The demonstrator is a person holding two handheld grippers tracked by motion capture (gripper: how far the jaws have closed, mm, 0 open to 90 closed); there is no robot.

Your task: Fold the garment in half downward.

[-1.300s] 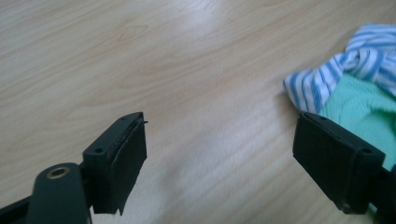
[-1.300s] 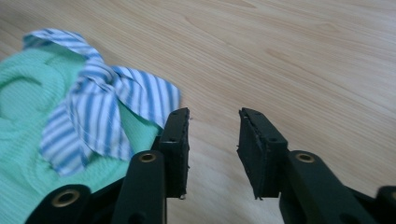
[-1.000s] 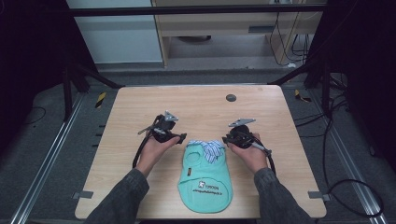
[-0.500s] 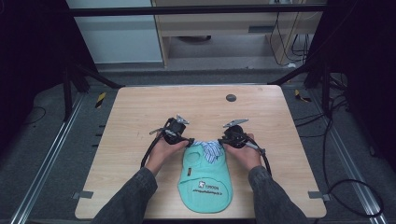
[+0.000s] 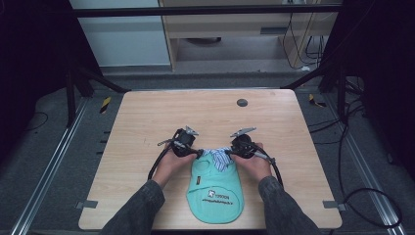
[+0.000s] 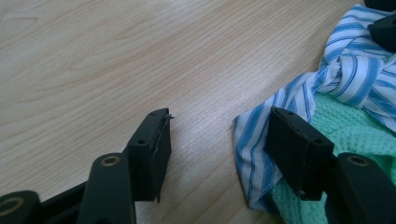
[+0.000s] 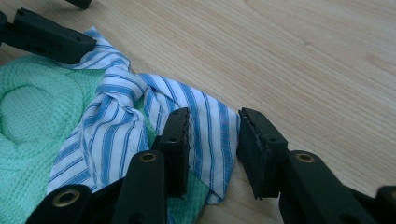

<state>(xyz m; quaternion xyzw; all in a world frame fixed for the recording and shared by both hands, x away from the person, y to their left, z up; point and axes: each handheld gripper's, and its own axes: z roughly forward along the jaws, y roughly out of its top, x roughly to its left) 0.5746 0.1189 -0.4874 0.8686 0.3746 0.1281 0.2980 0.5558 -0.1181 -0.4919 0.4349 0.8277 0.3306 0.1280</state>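
Wooden table (image 5: pixel 147 127), light grain, seen from the high view. Small mint-green garment (image 5: pixel 215 188) lying flat near the table's near edge, between the two forearms; white printed logo on its lower part, lettering too small to read. At its far end, a blue-and-white striped collar (image 5: pixel 218 157), knotted like a little tie, bunched and rumpled.

Left gripper (image 5: pixel 195 151) low at the collar's left corner. In the left gripper view (image 6: pixel 217 135): jaws spread, having just been closing. One jaw on bare wood, the other resting on the striped cloth where it meets the green knit. Striped corner partly in the gap, pads not pressing on it. Nothing pinched.

Right gripper (image 5: pixel 232 152) at the collar's right corner, mirror to the left. In the right gripper view (image 7: pixel 212 137): jaws apart, having just been opening. Flap of striped collar (image 7: pixel 205 121) lying flat between them, over the table; one jaw sitting on the striped cloth beside the knot, the other on wood just past the cloth edge. No squeeze on the cloth visible. Left gripper's jaw visible at the top left of that view, on the collar's far corner.

Both hands gripping the tool bodies, sleeves dark, black cables trailing back along each forearm. Small dark round disc (image 5: pixel 242 102) on the table's far side, well apart from the garment.
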